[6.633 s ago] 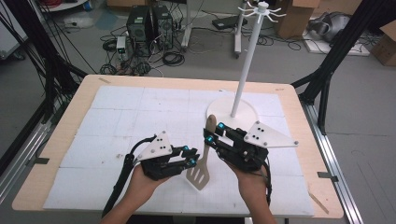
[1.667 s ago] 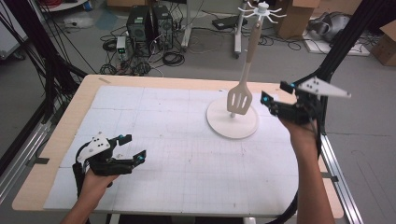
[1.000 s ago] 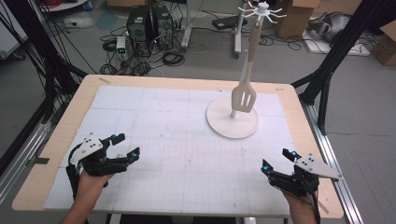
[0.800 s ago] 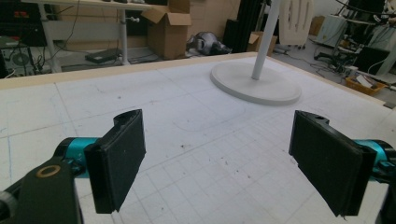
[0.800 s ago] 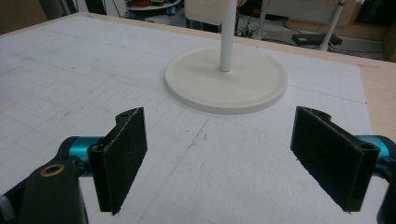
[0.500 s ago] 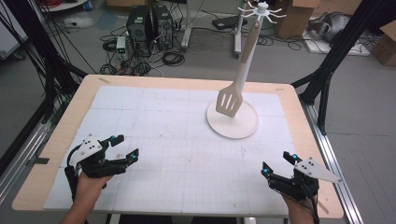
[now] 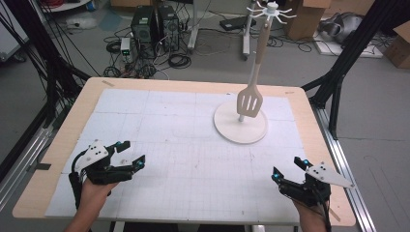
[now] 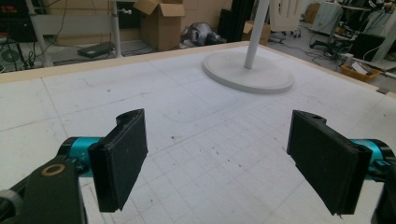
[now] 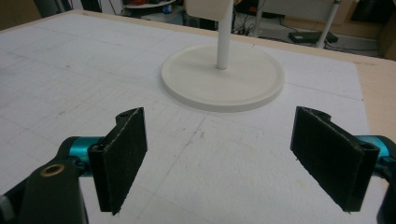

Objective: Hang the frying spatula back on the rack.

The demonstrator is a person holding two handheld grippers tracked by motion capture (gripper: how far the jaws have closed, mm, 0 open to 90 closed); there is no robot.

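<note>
High view: spatula [image 7: 250, 100] hanging from the rack [image 7: 240, 126], blade low over its round base, swung back nearer the pole than half a second ago. Left claw [image 7: 129, 154] near the tabletop [image 7: 193, 159] front edge, well apart from the rack, jaws apart, barely shifted. Right claw [image 7: 289, 175] at the front right, well apart from the rack too, jaws apart.

Left gripper view: left claw [image 8: 219, 158] wide apart, holding nothing; rack base [image 8: 247, 71] ahead.

Right gripper view: right claw [image 9: 219, 158] wide apart, holding nothing; rack base [image 9: 223, 77] straight ahead.
</note>
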